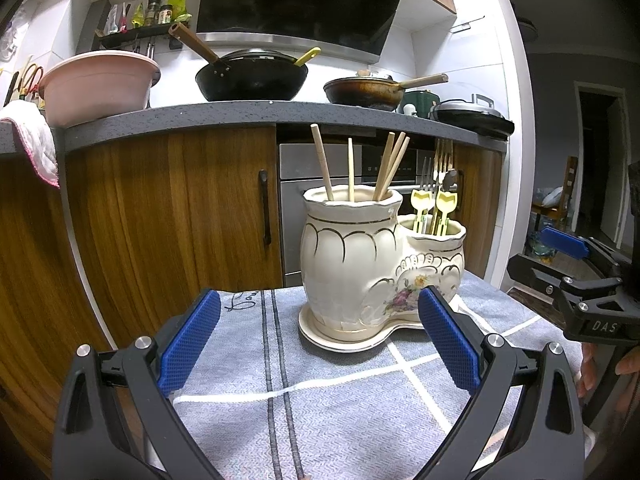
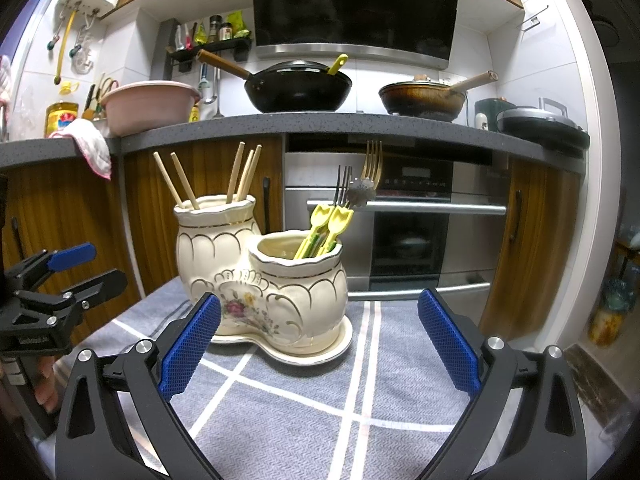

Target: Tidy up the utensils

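Observation:
A cream ceramic double utensil holder [image 1: 360, 264] [image 2: 256, 280] stands on its saucer on a grey checked cloth [image 1: 320, 392] [image 2: 320, 380]. Its taller pot holds several wooden chopsticks [image 1: 384, 168] [image 2: 244, 172]. Its shorter pot holds forks [image 1: 440, 164] [image 2: 370, 168] and yellow tulip-handled utensils [image 1: 436, 204] [image 2: 328, 224]. My left gripper [image 1: 320, 332] is open and empty, just in front of the holder. My right gripper [image 2: 320, 332] is open and empty, in front of the shorter pot. Each gripper shows at the edge of the other's view, the right one [image 1: 576, 276] and the left one [image 2: 60, 280].
Behind the small table stand wooden cabinets [image 1: 172, 216] and a built-in oven [image 2: 412, 232]. The counter [image 2: 280, 124] above carries a pink basin [image 1: 96, 84], a black wok [image 2: 298, 86], a brown pan [image 2: 424, 98] and a cloth [image 1: 34, 136].

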Action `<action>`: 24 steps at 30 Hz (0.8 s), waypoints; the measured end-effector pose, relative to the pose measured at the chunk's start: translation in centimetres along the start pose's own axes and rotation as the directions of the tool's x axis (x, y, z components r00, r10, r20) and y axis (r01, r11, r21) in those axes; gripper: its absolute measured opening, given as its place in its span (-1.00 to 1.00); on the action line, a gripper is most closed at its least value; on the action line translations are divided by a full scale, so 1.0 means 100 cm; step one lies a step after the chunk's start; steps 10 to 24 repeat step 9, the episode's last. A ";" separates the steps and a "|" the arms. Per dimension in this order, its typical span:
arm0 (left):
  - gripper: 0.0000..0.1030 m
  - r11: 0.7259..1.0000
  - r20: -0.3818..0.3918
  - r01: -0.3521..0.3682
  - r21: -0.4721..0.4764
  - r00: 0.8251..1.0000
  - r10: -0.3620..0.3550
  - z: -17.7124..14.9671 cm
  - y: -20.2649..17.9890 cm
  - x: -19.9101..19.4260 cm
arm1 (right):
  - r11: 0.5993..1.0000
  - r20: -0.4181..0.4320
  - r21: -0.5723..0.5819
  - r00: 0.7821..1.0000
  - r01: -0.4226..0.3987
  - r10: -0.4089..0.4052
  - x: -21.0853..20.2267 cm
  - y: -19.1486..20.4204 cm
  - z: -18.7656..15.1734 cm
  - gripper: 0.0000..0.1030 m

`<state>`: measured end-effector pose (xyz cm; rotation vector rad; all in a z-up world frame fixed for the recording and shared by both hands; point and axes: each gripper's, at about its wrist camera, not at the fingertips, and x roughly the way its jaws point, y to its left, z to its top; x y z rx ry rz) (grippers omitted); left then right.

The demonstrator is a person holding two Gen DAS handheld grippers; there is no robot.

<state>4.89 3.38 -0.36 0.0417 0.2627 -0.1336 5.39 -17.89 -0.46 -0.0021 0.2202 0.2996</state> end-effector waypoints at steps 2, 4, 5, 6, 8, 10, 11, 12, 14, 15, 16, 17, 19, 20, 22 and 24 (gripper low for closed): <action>0.89 1.000 -0.001 -0.001 0.000 1.000 0.001 0.000 0.000 0.000 | 1.000 0.000 -0.001 1.000 -0.001 0.001 0.000 0.000 0.001 0.90; 0.89 1.000 -0.001 -0.001 0.000 1.000 0.001 0.000 0.000 0.000 | 1.000 0.000 0.000 1.000 -0.001 0.001 0.000 0.000 0.001 0.90; 0.89 1.000 -0.001 -0.001 0.000 1.000 0.001 0.000 0.000 0.000 | 1.000 -0.001 0.000 1.000 -0.001 0.001 0.000 0.000 0.000 0.90; 0.89 1.000 -0.001 -0.005 -0.001 1.000 0.005 0.000 0.000 0.000 | 1.000 -0.001 0.000 1.000 -0.001 0.001 0.000 0.000 0.000 0.90; 0.89 1.000 -0.004 -0.009 -0.003 1.000 0.009 -0.001 0.000 0.000 | 1.000 -0.002 -0.001 1.000 -0.001 0.001 0.001 0.000 0.000 0.90; 0.89 1.000 -0.005 -0.014 -0.004 1.000 0.014 -0.001 0.000 0.000 | 1.000 -0.002 -0.001 1.000 -0.001 0.001 0.001 0.000 0.000 0.90; 0.89 1.000 -0.005 -0.014 -0.004 1.000 0.014 -0.001 0.000 0.000 | 1.000 -0.002 -0.001 1.000 -0.001 0.001 0.001 0.000 0.000 0.90; 0.89 1.000 -0.005 -0.014 -0.004 1.000 0.014 -0.001 0.000 0.000 | 1.000 -0.002 -0.001 1.000 -0.001 0.001 0.001 0.000 0.000 0.90; 0.89 1.000 -0.005 -0.014 -0.004 1.000 0.014 -0.001 0.000 0.000 | 1.000 -0.002 -0.001 1.000 -0.001 0.001 0.001 0.000 0.000 0.90; 0.89 1.000 -0.005 -0.014 -0.004 1.000 0.014 -0.001 0.000 0.000 | 1.000 -0.002 -0.001 1.000 -0.001 0.001 0.001 0.000 0.000 0.90; 0.89 1.000 -0.005 -0.014 -0.004 1.000 0.014 -0.001 0.000 0.000 | 1.000 -0.002 -0.001 1.000 -0.001 0.001 0.001 0.000 0.000 0.90; 0.89 1.000 -0.005 -0.014 -0.004 1.000 0.014 -0.001 0.000 0.000 | 1.000 -0.002 -0.001 1.000 -0.001 0.001 0.001 0.000 0.000 0.90; 0.89 1.000 -0.005 -0.014 -0.004 1.000 0.014 -0.001 0.000 0.000 | 1.000 -0.002 -0.001 1.000 -0.001 0.001 0.001 0.000 0.000 0.90; 0.89 1.000 -0.005 -0.014 -0.004 1.000 0.014 -0.001 0.000 0.000 | 1.000 -0.002 -0.001 1.000 -0.001 0.001 0.001 0.000 0.000 0.90; 0.89 1.000 -0.005 -0.014 -0.004 1.000 0.014 -0.001 0.000 0.000 | 1.000 -0.002 -0.001 1.000 -0.001 0.001 0.001 0.000 0.000 0.90; 0.89 1.000 -0.005 -0.014 -0.004 1.000 0.014 -0.001 0.000 0.000 | 1.000 -0.002 -0.001 1.000 -0.001 0.001 0.001 0.000 0.000 0.90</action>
